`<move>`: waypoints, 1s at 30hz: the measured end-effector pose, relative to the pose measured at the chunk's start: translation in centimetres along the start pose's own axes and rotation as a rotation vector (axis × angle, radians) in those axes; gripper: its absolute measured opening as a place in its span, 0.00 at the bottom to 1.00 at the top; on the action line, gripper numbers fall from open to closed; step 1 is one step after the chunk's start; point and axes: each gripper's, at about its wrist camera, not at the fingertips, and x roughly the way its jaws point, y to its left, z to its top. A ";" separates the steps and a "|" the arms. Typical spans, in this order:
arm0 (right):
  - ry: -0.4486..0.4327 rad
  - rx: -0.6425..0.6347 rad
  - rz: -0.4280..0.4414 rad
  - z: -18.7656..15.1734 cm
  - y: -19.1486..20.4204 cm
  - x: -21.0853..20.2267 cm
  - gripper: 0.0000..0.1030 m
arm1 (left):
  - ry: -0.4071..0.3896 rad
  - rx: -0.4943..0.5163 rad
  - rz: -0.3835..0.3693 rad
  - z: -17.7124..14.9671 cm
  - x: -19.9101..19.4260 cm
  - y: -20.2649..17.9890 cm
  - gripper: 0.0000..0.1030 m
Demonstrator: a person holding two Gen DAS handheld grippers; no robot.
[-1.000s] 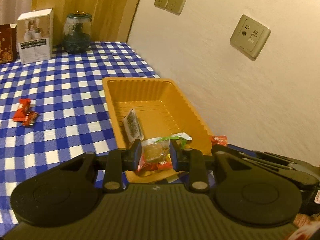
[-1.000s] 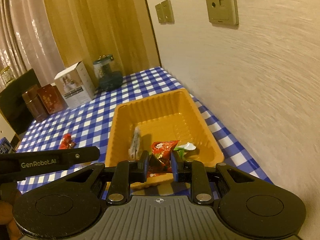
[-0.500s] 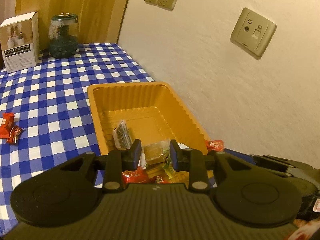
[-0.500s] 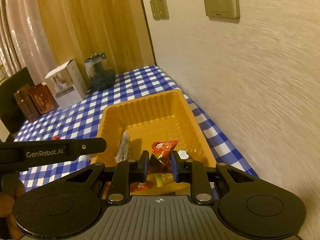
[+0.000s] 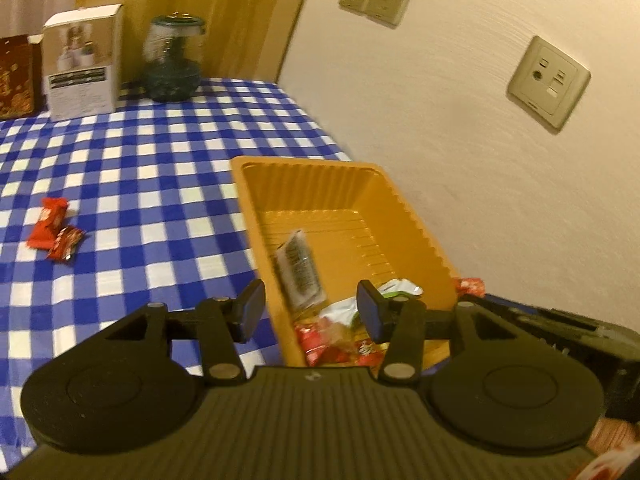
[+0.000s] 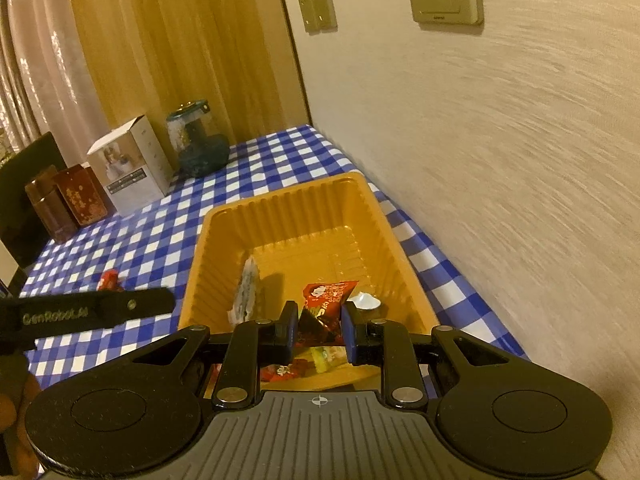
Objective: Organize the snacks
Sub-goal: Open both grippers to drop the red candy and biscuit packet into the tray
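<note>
Red foil snack packet [image 6: 324,312] pinched in right tool [image 6: 319,330] above ribbed orange plastic tray [image 6: 224,232]; lower before releasing. Left tool [image 5: 310,312] opening, empty.

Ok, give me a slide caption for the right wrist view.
Right gripper holds a red snack packet over the orange tray on the checked tablecloth.

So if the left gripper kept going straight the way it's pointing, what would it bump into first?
Probably the snacks piled at the near end of the yellow tray. The left gripper, its jaws opening with nothing between them, points down at the red wrappers there, though depth is hard to judge.
</note>
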 end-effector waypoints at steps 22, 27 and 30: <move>-0.046 0.029 0.032 1.0 0.5 0.4 0.77 | 0.014 -0.016 0.063 -1.5 -1.4 2.3 0.45; -0.030 0.042 0.010 0.2 0.2 -0.3 0.77 | 0.018 -0.023 0.072 -2.0 -2.0 2.7 0.45; -0.023 0.049 0.006 -0.2 0.3 -0.9 0.77 | 0.020 -0.021 0.076 -2.2 -2.6 2.7 0.46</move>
